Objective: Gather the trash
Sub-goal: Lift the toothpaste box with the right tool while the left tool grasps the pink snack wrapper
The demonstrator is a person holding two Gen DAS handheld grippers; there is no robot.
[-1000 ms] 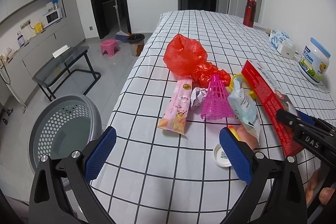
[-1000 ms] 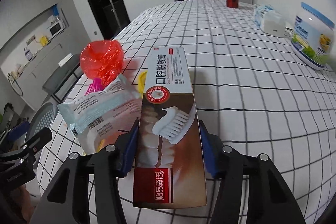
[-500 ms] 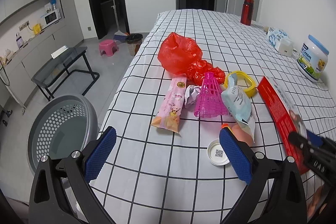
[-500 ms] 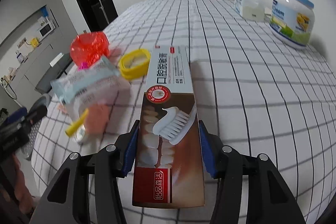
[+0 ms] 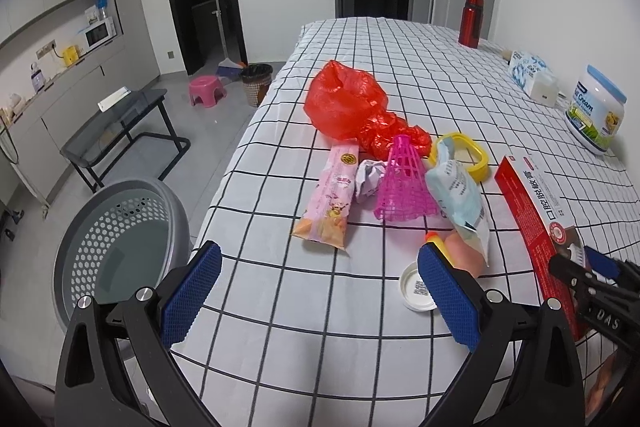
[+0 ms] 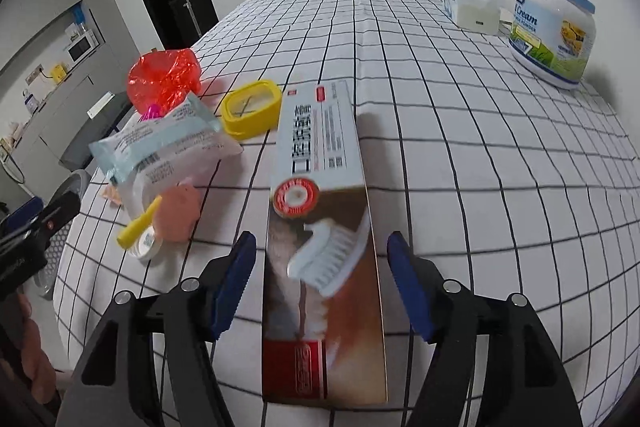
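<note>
The right gripper (image 6: pixel 320 267) has just been opening; the toothpaste box (image 6: pixel 320 187) lies between its blue pads, untouched, on the checked table (image 6: pixel 460 147). The left gripper (image 5: pixel 316 291) hangs wide open and empty

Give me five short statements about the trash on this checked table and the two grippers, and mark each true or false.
1. The right gripper clamps the toothpaste box. False: its jaws have just been opening, and gaps show on both sides of the box.
2. The left gripper is open and empty. True.
3. The yellow lid lies on the box. False: it lies beside it, on the table.
4. The grey basket stands on the floor. True.
5. The red bag is in the basket. False: it lies on the table.
</note>
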